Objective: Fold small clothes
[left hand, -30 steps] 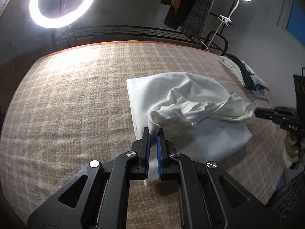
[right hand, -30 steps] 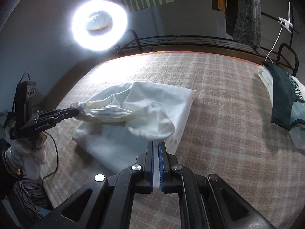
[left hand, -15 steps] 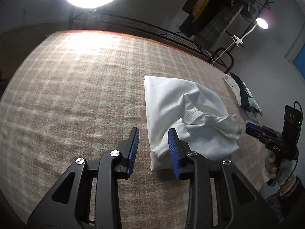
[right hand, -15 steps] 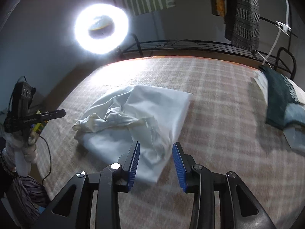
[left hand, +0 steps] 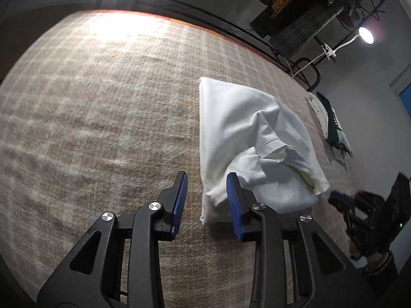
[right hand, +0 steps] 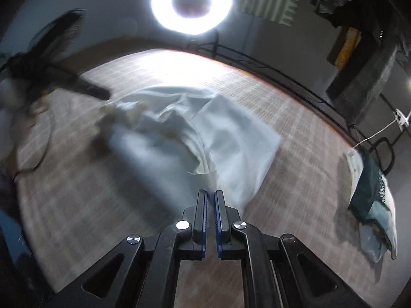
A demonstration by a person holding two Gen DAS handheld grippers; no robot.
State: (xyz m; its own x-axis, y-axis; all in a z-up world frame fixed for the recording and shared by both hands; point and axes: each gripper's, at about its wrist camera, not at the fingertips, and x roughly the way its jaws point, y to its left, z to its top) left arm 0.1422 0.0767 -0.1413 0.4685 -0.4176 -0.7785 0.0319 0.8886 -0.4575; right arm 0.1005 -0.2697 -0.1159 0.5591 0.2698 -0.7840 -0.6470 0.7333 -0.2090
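A white garment (left hand: 257, 133) lies loosely folded on the plaid table cover (left hand: 102, 102), its top layer rumpled. My left gripper (left hand: 206, 200) stands open over the garment's near left corner; the corner shows between the blue pads (left hand: 179, 197), which do not press on it. In the blurred right wrist view, my right gripper (right hand: 210, 205) is shut, its tips at the near edge of the garment (right hand: 231, 133), with no cloth visible between the pads. From the left wrist view the right gripper (left hand: 334, 197) sits just off the garment's right corner. The left gripper (right hand: 102, 93) is a dark blur.
A small pile of folded clothes (left hand: 331, 123) (right hand: 372, 197) lies at the table's far right edge. A ring light (right hand: 191, 0) and a metal rack with hanging clothes (left hand: 308, 25) stand behind the table. A gloved hand (left hand: 372, 259) holds the right gripper.
Both grippers let go of the lifted white cloth, which dropped onto the layer below. The left jaws opened and stayed open; the right opened, then shut again. Both wrists rolled.
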